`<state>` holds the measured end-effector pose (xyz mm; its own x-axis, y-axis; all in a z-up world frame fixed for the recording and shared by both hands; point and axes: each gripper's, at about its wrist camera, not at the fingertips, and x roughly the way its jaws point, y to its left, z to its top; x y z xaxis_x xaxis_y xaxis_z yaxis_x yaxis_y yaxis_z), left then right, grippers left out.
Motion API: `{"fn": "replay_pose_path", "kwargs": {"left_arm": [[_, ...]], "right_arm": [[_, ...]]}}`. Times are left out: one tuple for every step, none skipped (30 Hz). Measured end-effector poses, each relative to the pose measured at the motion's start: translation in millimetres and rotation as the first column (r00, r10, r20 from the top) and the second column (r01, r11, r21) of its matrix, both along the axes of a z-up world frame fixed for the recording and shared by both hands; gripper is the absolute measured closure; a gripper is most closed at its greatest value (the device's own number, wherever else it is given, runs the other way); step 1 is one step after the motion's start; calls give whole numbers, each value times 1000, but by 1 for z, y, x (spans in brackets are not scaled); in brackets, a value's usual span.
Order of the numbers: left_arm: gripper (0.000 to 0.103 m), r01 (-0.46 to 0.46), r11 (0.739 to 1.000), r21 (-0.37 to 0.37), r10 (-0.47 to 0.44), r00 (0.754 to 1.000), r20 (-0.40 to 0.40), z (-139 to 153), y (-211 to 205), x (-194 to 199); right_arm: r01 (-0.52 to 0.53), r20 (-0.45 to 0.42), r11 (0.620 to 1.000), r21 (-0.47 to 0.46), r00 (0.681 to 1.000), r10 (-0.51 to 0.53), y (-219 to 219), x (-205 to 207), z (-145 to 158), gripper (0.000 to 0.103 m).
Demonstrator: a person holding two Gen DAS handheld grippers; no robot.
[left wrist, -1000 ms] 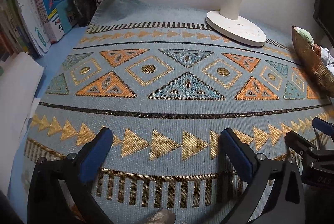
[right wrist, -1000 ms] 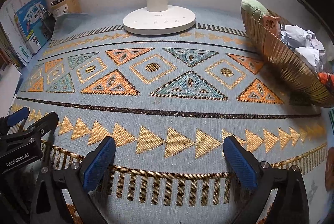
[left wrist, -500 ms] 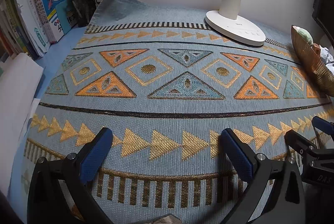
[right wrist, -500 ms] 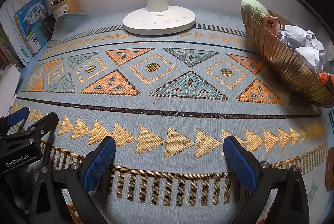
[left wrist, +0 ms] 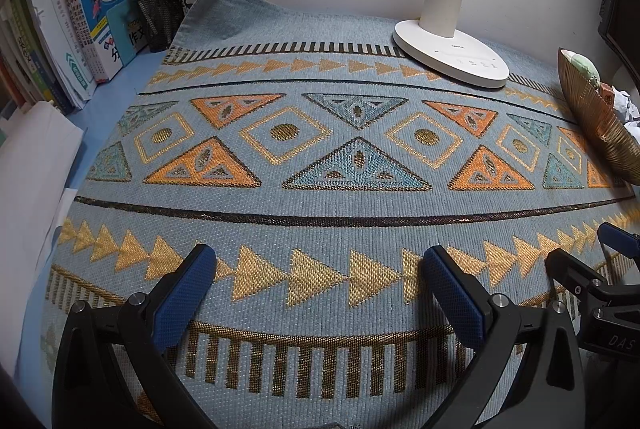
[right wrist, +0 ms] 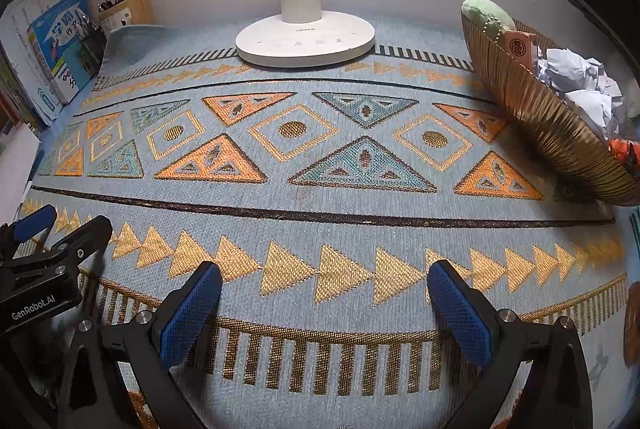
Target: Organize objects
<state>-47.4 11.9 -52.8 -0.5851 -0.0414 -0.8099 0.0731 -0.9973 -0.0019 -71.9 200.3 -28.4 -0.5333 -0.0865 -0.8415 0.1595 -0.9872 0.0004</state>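
Woven blue cloth [right wrist: 320, 221] with gold and orange triangles covers most of the worktop, and its whole middle lies bare, so the tidying looks close to finished, or else not yet begun; the pictures alone cannot settle which. The loose items in sight already sit in the gold bowl [right wrist: 532, 117] at the right edge of the worktop: a green plush thing [right wrist: 486, 14], a small orange box [right wrist: 520, 45] and crumpled paper [right wrist: 576, 85]. Nothing else lies out on the cloth to be gathered. The left hand-held gripper [left wrist: 320, 277] is released, its blue pads wide apart with nothing between them, low over the near edge; the right hand-held gripper [right wrist: 324, 285] is likewise spread and empty, just beside it on that same near edge. Open room is generous across the centre. The borders are tighter: a white lamp [right wrist: 304, 37] stands at the far edge, books [left wrist: 96, 29] and a mesh pen holder [left wrist: 160, 15] crowd the far left corner where the cloth curls up against them, and white paper [left wrist: 32, 181] lies along the left edge. My judgement is that any reach toward the bowl should mind its raised rim.
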Motion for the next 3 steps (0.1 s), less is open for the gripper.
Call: {"fn": "replay_pose_path", "kwargs": {"left_arm": [[0,0,1000,0,0,1000,0,0,-1,0],[0,0,1000,0,0,1000,0,0,0,0],[0,0,1000,0,0,1000,0,0,0,0]], "right_arm": [[0,0,1000,0,1000,0,0,0,0,0],[0,0,1000,0,1000,0,0,0,0,0],[0,0,1000,0,1000,0,0,0,0,0]]}}
